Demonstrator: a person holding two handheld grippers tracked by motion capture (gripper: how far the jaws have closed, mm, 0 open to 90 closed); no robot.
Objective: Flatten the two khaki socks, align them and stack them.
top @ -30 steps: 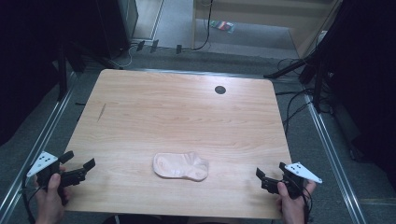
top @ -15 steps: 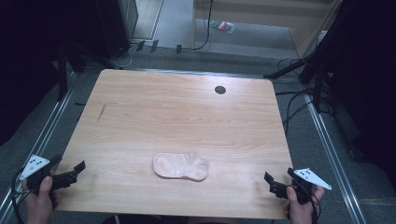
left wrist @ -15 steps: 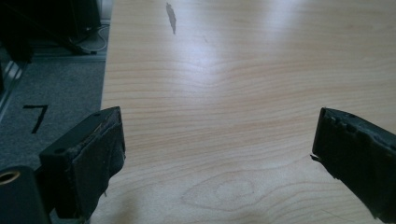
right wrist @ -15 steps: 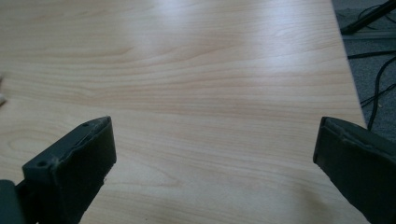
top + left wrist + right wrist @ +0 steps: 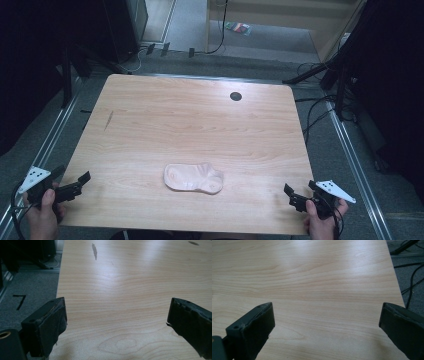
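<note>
A pale pink sock (image 5: pixel 194 178) lies flat on the wooden table (image 5: pixel 190 125), near the front edge and roughly in the middle. My left gripper (image 5: pixel 70 177) is held at the table's front left corner, well to the left of the sock, with its jaws wide apart and nothing between them. In the left gripper view, the left gripper (image 5: pixel 116 322) has bare wood between its jaws. My right gripper (image 5: pixel 300 190) hovers at the front right corner, also open and empty. The right gripper (image 5: pixel 327 322) looks across bare tabletop towards the right edge.
A small dark round hole (image 5: pixel 235 96) sits near the table's far edge, and a dark streak (image 5: pixel 109 120) marks the left side. Grey floor surrounds the table, with cables (image 5: pixel 320 107) on the right, black stands at the back corners and a "7" mark (image 5: pixel 19 301) on the floor.
Both grippers have drawn back towards the near edge and outward to the front corners, away from the sock. The sock has not moved.
</note>
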